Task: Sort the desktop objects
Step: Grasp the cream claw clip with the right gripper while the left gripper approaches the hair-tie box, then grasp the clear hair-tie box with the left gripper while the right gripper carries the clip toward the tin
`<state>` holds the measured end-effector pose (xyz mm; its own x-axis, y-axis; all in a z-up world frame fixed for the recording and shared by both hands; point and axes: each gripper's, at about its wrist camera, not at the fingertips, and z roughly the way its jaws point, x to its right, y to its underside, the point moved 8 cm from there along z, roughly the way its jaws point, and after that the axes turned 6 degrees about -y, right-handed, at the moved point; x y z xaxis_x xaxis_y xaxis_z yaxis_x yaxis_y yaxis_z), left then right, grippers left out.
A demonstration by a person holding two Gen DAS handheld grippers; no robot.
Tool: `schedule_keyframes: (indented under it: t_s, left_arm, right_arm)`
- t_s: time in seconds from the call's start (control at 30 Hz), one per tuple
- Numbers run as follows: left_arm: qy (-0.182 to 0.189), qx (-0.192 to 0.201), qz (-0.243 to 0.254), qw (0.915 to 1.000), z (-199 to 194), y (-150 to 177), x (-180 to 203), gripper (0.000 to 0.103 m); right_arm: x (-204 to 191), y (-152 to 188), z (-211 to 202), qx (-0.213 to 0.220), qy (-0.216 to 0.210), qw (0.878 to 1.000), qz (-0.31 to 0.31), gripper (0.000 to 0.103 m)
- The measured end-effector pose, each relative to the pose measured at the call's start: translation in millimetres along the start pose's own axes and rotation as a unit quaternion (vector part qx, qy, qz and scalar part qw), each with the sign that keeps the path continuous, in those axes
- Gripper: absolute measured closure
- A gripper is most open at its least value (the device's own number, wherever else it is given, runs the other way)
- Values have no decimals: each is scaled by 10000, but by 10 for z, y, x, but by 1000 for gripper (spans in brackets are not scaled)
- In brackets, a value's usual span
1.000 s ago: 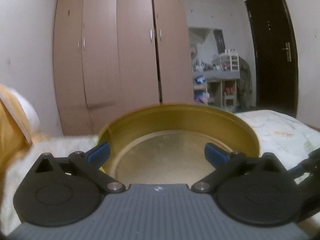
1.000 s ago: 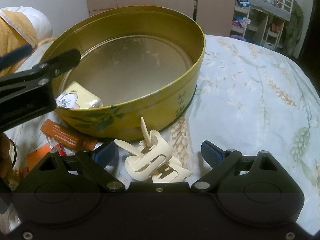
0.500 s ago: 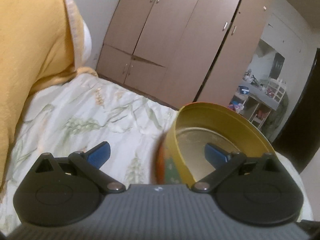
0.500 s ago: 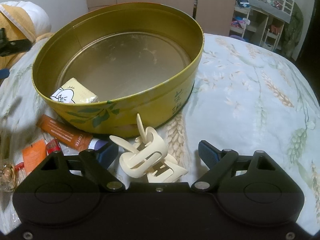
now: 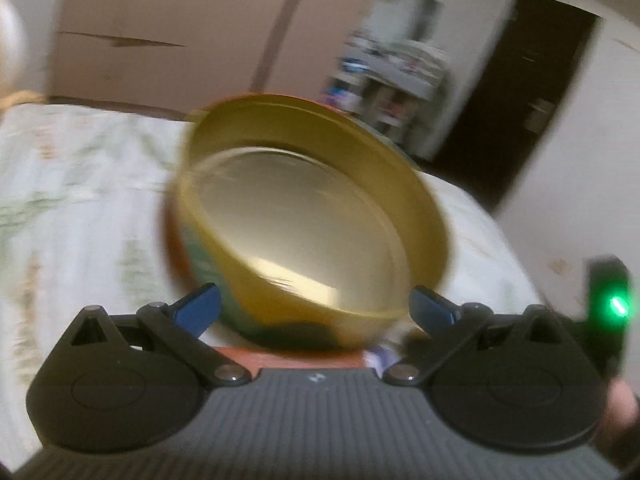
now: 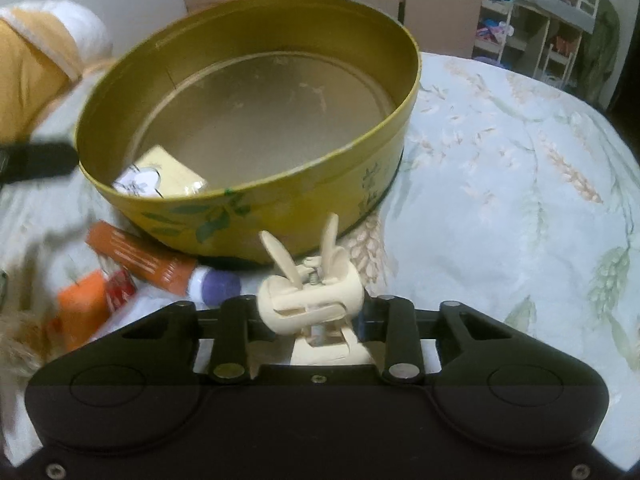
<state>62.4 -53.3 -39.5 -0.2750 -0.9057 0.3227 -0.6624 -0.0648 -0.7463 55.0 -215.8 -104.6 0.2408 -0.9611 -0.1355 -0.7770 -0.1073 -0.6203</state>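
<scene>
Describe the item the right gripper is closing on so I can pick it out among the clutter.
Find the round gold tin on the floral bedspread. Just in front of its near wall, the right gripper is closing on a hair claw clip. It is the only cream, pronged piece; the orange tube beside it is smooth.

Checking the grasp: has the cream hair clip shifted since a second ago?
Yes. The cream hair clip has turned upright against the yellow tin, its prongs now pointing up as the right gripper closes on it.
</scene>
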Motion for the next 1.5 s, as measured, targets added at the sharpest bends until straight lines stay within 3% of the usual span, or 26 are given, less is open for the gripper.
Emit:
schedule_keyframes:
  t_s: [0.13, 0.27, 0.5, 0.6, 0.8, 1.0, 1.03, 1.1, 1.27, 1.37, 1.5]
  left_arm:
    - [295, -402, 512, 9974, 38, 152, 217, 0]
    - [272, -769, 870, 9929, 95, 310, 343, 0]
    - [477, -1308, 1247, 9824, 290, 560, 510, 0]
    - [327, -1472, 1413, 9784, 354, 649, 562, 0]
    - [176, -1808, 1540, 9712, 480, 828, 579, 0]
    - [232, -1698, 1673, 9709, 523, 851, 666, 5]
    - [239, -1684, 1727, 9702, 532, 867, 682, 10]
    - [359, -1676, 1764, 9693, 575, 898, 697, 40]
    - [588, -1208, 1776, 9749, 491, 782, 777, 41]
    - [874, -698, 1339, 9847, 351, 569, 765, 41]
    - [933, -216, 956, 9908, 205, 370, 628, 41]
  right_arm:
    - [-71, -60, -135, 129, -444, 9989, 66, 73]
    - [-60, -163, -330, 353, -370, 9987, -39, 73]
    - [117, -292, -527, 766, -361, 9954, 453, 73]
    - [179, -316, -561, 934, -186, 9939, 548, 73]
    - [216, -378, -708, 1282, -247, 9890, 699, 73]
    - [255, -394, -742, 1423, -213, 9860, 839, 73]
    - [263, -395, -749, 1452, -199, 9854, 865, 73]
    - [279, -399, -770, 1517, -167, 9843, 892, 73]
    - [328, -419, -863, 1734, -141, 9794, 1026, 73]
    - [352, -431, -941, 1920, -141, 9751, 1103, 73]
    - [372, -450, -1005, 2110, -69, 9702, 1190, 73]
